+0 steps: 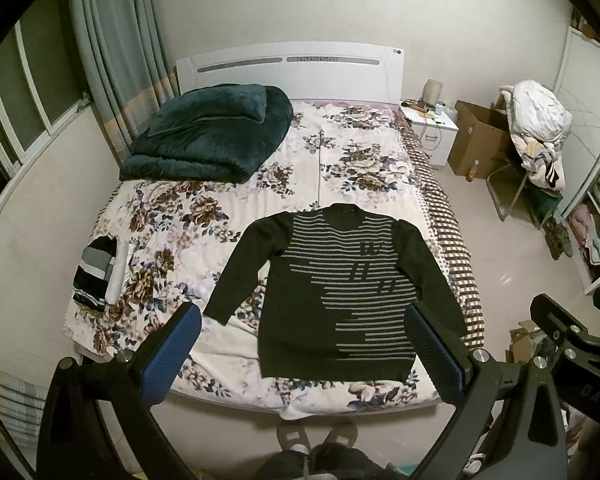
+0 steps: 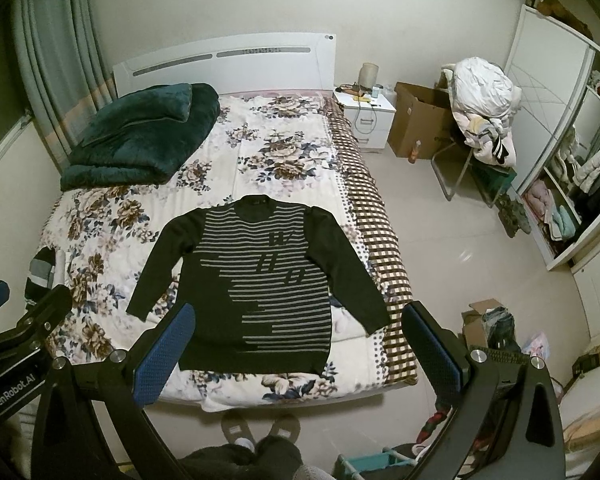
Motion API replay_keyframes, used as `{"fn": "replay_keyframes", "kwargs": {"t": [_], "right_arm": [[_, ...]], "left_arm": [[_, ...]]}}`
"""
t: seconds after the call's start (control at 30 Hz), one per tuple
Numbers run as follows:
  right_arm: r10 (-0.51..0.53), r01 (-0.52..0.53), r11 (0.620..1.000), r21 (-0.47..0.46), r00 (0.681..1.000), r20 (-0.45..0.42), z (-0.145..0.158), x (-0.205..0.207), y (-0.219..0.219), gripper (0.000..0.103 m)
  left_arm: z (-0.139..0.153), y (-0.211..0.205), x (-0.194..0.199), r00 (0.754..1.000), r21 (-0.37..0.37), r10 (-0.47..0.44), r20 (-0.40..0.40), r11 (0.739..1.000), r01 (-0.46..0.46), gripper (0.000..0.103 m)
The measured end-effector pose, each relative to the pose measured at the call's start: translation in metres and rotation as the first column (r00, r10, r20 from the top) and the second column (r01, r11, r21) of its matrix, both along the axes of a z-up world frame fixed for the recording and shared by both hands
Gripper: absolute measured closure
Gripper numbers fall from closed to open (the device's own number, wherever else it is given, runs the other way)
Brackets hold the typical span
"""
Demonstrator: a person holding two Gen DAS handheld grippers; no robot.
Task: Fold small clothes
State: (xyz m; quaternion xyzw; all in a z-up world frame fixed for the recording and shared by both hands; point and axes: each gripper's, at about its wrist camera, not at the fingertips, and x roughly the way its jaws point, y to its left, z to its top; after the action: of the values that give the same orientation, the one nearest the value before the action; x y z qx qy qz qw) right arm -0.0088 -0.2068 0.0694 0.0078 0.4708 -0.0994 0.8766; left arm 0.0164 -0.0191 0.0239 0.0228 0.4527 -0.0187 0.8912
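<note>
Sweater (image 1: 332, 292) spread flat near the foot of the bed (image 1: 228, 184). Left claw (image 1: 300, 356) and right claw (image 2: 300, 344) hover above it, jaws wide, empty. Risk: the sleeve at 4 o'clock may slide off the bed edge.

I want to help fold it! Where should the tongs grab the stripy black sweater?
Probably the cuffs. The sweater lies flat, face up, sleeves angled outward. Both tongs, left and right, are open above the hem. Come from above: each pinches the cuff on its own side, then folds that sleeve inward.
</note>
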Motion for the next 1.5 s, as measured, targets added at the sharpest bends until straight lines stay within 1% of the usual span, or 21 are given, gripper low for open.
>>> {"fn": "replay_keyframes", "kwargs": {"t": [0.03,1.17,1.47,1.5], "right_arm": [[0.000,0.000,1.000,0.000,1.000,0.000,0.0096,0.0024,0.0032,0.000],[0.000,0.000,1.000,0.000,1.000,0.010,0.0099,0.0010,0.0023,0.000],[0.000,0.000,1.000,0.004,1.000,0.010,0.0035,-0.0028,0.0000,0.000],[-0.001,0.001,1.000,0.006,1.000,0.009,0.0085,0.0024,0.0010,0.000]], "left_arm": [[0.0019,0.0005,-0.0010,1.000,-0.002,0.001,0.002,1.000,-0.001,0.000],[0.0022,0.0000,-0.0018,1.000,-0.006,0.000,0.009,1.000,0.000,0.000],[0.0015,0.0000,-0.0018,1.000,-0.008,0.001,0.009,1.000,-0.001,0.000],[0.0007,0.0003,-0.0025,1.000,-0.007,-0.001,0.010,1.000,0.001,0.000]]}}
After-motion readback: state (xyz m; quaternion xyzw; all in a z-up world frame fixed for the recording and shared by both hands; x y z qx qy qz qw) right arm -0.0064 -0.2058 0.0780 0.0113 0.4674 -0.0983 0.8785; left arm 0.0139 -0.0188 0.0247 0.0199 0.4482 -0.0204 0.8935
